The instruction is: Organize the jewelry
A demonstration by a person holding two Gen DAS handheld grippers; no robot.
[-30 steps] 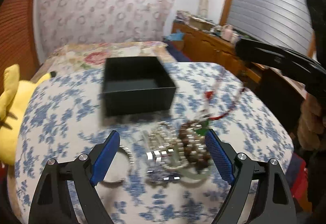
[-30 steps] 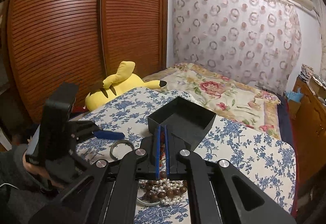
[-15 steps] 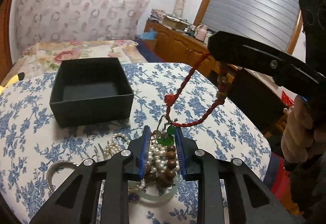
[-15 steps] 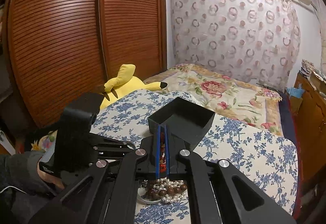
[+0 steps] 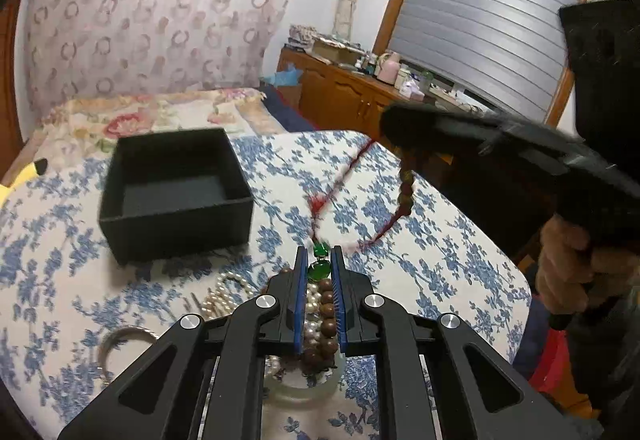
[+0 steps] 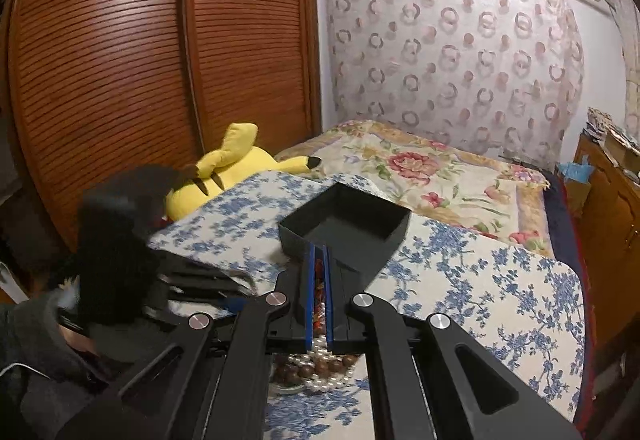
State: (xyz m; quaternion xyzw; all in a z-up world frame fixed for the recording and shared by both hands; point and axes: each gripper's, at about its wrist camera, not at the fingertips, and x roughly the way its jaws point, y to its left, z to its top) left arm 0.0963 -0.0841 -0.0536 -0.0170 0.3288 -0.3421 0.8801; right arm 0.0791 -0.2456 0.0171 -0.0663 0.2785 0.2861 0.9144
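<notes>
Currently both grippers are clamped on the same red cord necklace point(image 5: 340, 184). Left gripper point(image 5: 318, 260): jaws narrow, pinching the necklace's green beads point(image 5: 320, 269) at its tips. Right gripper point(image 6: 317, 256): jaws narrow, red cord visible between the blue pads point(image 6: 307, 292); in the left view it sits at 2 o'clock with the cord hanging in a loop down to the left tips. Black open box point(image 5: 176, 192) sits on the blue floral tablecloth point(image 5: 440, 260) at 11 o'clock from the left tips. Beneath the left gripper: brown wooden beads point(image 5: 326, 316), pearl strand point(image 5: 218, 300), pale jade bangle point(image 5: 304, 386); silver bangle point(image 5: 120, 340) at 8 o'clock. Yellow plush point(image 6: 236, 172) at the table's far edge.
</notes>
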